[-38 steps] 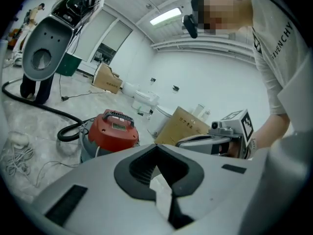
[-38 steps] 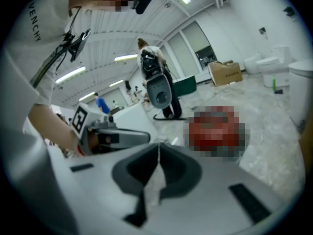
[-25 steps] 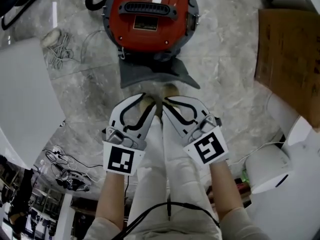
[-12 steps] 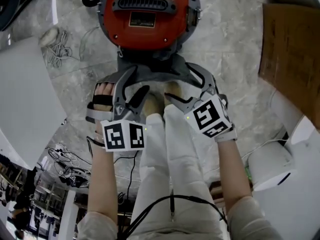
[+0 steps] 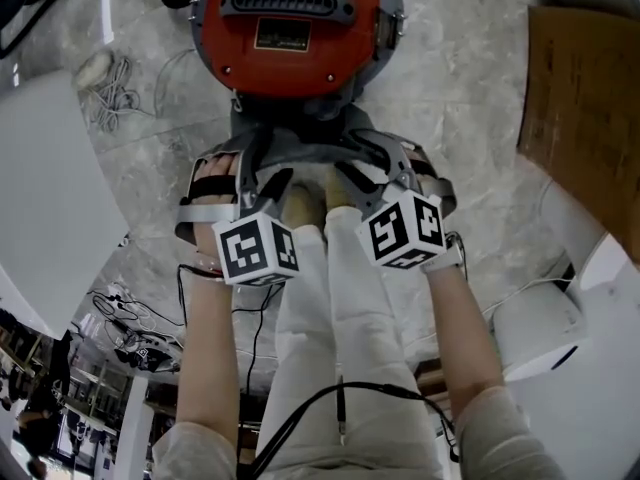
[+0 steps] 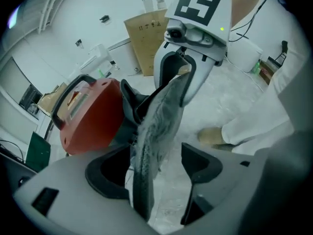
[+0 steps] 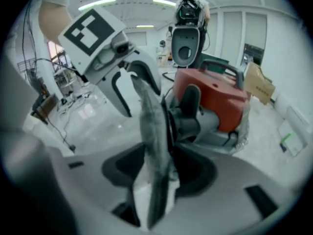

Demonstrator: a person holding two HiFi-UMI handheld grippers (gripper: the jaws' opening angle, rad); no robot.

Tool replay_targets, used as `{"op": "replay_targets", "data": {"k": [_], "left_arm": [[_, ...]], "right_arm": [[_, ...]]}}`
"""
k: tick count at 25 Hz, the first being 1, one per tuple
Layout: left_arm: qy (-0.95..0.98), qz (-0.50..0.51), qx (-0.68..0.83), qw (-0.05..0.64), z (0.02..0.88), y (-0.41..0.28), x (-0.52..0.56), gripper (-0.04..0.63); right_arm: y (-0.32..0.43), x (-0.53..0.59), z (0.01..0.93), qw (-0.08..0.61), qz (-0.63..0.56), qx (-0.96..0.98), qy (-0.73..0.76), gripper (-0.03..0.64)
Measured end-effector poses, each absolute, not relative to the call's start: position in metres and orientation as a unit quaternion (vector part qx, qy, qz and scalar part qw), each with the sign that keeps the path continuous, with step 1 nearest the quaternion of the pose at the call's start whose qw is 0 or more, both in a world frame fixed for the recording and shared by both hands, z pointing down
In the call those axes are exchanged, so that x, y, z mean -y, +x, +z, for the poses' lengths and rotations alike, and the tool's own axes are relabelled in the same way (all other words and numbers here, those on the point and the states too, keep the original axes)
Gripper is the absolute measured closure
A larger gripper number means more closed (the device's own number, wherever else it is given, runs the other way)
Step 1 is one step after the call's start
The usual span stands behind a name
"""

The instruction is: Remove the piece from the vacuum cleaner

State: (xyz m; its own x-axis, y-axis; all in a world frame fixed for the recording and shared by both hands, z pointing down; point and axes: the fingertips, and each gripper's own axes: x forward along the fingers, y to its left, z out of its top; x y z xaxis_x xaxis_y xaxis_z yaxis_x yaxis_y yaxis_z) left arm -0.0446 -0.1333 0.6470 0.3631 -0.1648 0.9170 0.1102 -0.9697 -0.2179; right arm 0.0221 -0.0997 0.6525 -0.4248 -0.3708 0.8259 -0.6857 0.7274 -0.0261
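On the floor, the grey piece (image 6: 161,116) is not yet removed from the red vacuum cleaner (image 5: 290,38). It is straddled, unpressed, by the just-widened jaws of the left gripper (image 6: 154,170) and pinched by the just-narrowed jaws of the right gripper (image 7: 159,170).

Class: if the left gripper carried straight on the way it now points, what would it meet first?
Most likely the grey nozzle piece: its edge already stands between the jaws of the left gripper, which have just been opening and stand apart around it.

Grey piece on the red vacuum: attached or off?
Attached. The grey piece sits flush against the front of the red vacuum, and the right gripper view shows it joined at the vacuum's neck.
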Motion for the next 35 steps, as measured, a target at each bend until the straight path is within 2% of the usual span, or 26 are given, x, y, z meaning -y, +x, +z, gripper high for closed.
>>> {"op": "replay_targets", "data": {"k": [1,3,5,6,9,13,17,24,35], "left_arm": [[-0.818,-0.56,-0.025,0.127,0.645,-0.044,0.137,0.281],[-0.824,-0.547,-0.046,0.137,0.638,-0.043,0.143,0.477],[-0.828,-0.542,-0.05,0.136,0.635,-0.042,0.143,0.539],[-0.829,-0.541,-0.047,0.133,0.634,-0.042,0.141,0.549],[-0.834,-0.538,-0.035,0.118,0.621,-0.039,0.136,0.56],[-0.838,-0.533,-0.029,0.108,0.607,-0.033,0.129,0.561],[-0.846,-0.527,-0.049,0.059,0.603,-0.032,0.12,0.561],[-0.839,-0.532,-0.111,-0.022,0.622,-0.056,0.111,0.563],[-0.818,-0.558,-0.131,-0.053,0.657,-0.066,0.125,0.563]], "right_arm": [[0.023,0.101,0.651,0.43,0.177,0.824,0.325,0.423],[0.023,0.102,0.651,0.431,0.17,0.823,0.328,0.455],[0.024,0.101,0.651,0.432,0.162,0.822,0.333,0.481],[0.025,0.1,0.651,0.432,0.16,0.822,0.336,0.519],[0.025,0.099,0.652,0.417,0.171,0.822,0.349,0.572],[0.026,0.101,0.655,0.373,0.207,0.827,0.367,0.577],[0.028,0.103,0.658,0.345,0.234,0.828,0.373,0.575],[0.024,0.1,0.645,0.419,0.185,0.816,0.353,0.575],[0.015,0.1,0.622,0.481,0.115,0.81,0.315,0.58]]}}
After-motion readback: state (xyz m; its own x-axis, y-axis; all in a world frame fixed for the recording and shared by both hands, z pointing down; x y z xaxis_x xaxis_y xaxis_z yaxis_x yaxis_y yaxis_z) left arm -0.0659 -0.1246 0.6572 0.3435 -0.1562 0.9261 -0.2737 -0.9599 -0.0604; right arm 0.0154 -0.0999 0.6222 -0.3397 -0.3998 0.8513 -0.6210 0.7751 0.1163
